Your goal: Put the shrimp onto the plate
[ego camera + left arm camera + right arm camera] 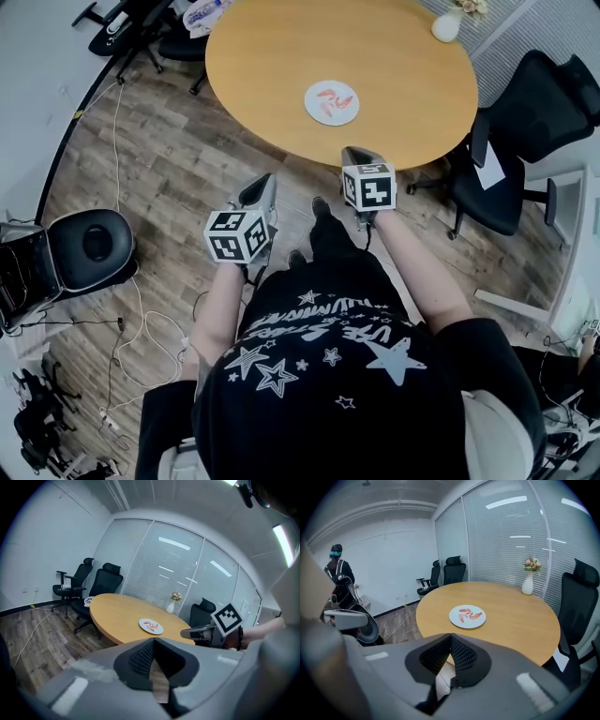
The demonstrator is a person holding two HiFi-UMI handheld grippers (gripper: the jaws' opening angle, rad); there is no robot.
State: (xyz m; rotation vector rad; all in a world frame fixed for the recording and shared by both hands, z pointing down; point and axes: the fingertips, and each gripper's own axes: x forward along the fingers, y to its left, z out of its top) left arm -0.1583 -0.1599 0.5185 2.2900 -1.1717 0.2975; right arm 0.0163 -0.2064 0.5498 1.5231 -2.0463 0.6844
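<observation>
- Now three shrimp (476, 616) lie on one plate (454, 618), well ahead of your jaws
- Your left gripper (153, 640) and right gripper (451, 635) are both clenched, empty

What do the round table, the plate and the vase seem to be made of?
Table: probably wood or laminate, smooth and matte, uniform honey colour. Plate: ceramic or plastic, plain white, flat. Vase: perhaps ceramic, white, opaque; too small to tell.

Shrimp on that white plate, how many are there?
3, all on the plate on the round table: in the right gripper view, a shrimp at its far side, another left, a third right. None looks hidden.
</observation>
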